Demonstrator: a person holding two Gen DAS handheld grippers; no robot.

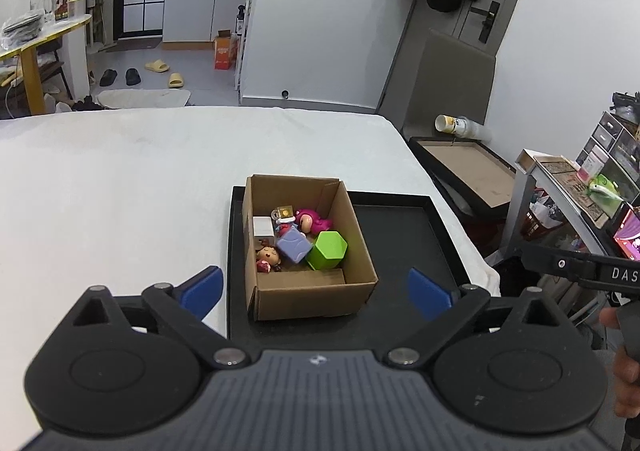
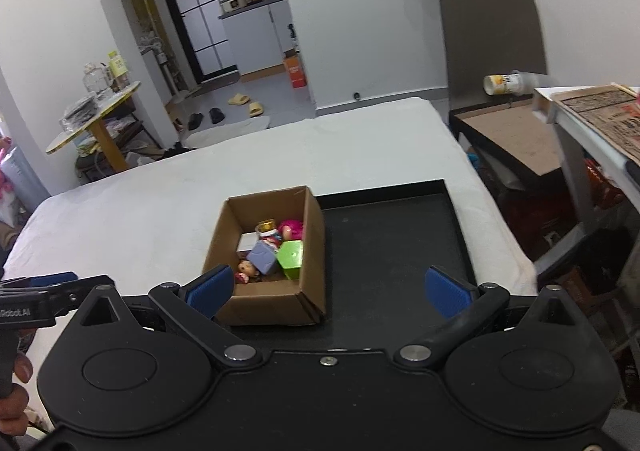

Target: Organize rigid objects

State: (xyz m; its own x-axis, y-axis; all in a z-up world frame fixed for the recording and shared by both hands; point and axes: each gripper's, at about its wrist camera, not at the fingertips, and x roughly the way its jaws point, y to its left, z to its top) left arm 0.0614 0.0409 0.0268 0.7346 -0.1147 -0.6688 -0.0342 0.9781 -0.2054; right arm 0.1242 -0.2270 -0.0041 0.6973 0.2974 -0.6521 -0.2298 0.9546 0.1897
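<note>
An open cardboard box stands on the left part of a black tray on a white-covered table. Inside lie a green hexagonal block, a purple cube, a pink doll, a small red-dressed figure, a white block and a yellow-topped toy. My left gripper is open and empty, just short of the box. My right gripper is open and empty, near the box's front.
The white table stretches left and behind the tray. To the right stand a low black table with a cardboard sheet, a tipped cup, a chair and a cluttered shelf.
</note>
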